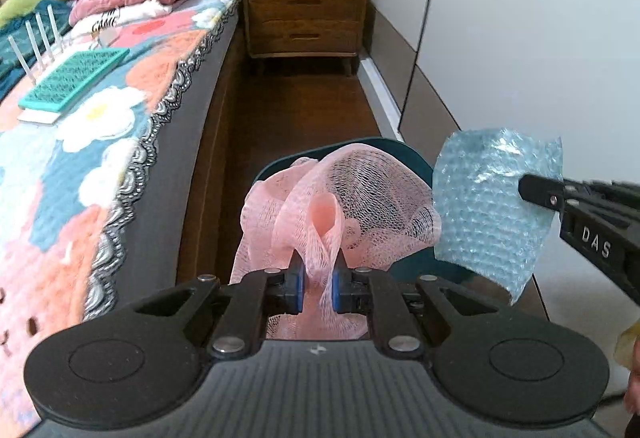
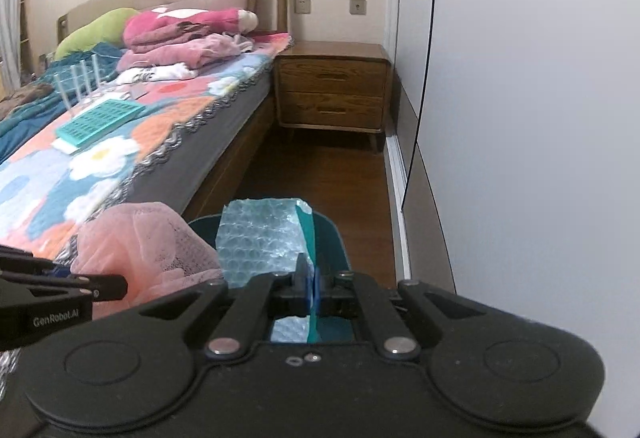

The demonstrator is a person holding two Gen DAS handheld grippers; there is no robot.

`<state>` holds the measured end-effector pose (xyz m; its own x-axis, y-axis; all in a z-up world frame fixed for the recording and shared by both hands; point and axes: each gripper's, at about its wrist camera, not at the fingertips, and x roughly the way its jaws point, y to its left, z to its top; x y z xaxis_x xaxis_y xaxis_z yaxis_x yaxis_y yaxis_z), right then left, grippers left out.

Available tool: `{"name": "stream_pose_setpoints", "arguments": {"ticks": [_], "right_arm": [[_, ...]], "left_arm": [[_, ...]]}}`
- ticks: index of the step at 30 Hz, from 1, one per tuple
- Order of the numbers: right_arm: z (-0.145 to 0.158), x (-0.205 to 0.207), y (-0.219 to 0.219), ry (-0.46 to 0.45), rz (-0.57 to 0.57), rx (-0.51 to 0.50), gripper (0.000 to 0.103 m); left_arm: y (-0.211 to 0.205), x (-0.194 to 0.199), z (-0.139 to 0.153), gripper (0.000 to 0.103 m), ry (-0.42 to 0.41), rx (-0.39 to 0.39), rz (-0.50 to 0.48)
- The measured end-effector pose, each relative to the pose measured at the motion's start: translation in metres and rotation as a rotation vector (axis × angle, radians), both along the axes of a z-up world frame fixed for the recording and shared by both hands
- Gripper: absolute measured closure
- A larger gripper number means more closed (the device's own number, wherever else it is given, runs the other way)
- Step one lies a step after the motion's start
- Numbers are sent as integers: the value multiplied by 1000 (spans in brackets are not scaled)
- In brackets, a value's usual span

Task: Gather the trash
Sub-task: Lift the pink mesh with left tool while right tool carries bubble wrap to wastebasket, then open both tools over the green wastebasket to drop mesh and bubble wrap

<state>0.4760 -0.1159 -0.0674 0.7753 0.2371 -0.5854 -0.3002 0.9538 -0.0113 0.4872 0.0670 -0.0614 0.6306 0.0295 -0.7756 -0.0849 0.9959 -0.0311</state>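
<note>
While tilted downward, both tools (image 1: pixel 319 270) (image 2: pixel 311 278) clamp trash.

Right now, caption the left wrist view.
Left gripper pinches pink mesh; right gripper holds bubble wrap beside it.

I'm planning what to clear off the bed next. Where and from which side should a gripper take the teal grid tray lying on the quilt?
Probably the teal grid tray is best pinched on its long edge facing the bed's side, approached from the floor side. It lies flat and thin on the quilt, so the jaws must straddle top and bottom of that rim. The far end sits near upright white tubes, which would crowd a gripper.
</note>
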Motion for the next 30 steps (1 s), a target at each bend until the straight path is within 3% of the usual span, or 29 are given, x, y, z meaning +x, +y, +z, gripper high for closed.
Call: {"name": "stream_pose_setpoints", "arguments": {"ticks": [8,15,19,23,26,30], "right_arm": [[-43,49,14,63,-24,-21,102],[-73,58,26,118,26,-77,101],[-83,54,31,145,58,-117,88],[-85,50,31,164,82,-125,85],[-85,48,31,171,106,-131,75],[-76,41,30,160,118,-127,66]], "left_arm": [[2,56,-50,91,66,-48,52],[-10,75,-90,91,123,-54,11],[-13,76,-112,91,176,-60,-5],[-12,74,-128,91,219,-58,-2],[-16,69,-130,89,208,-48,-23],[-19,68,-126,78,207,-72,-26]]}}
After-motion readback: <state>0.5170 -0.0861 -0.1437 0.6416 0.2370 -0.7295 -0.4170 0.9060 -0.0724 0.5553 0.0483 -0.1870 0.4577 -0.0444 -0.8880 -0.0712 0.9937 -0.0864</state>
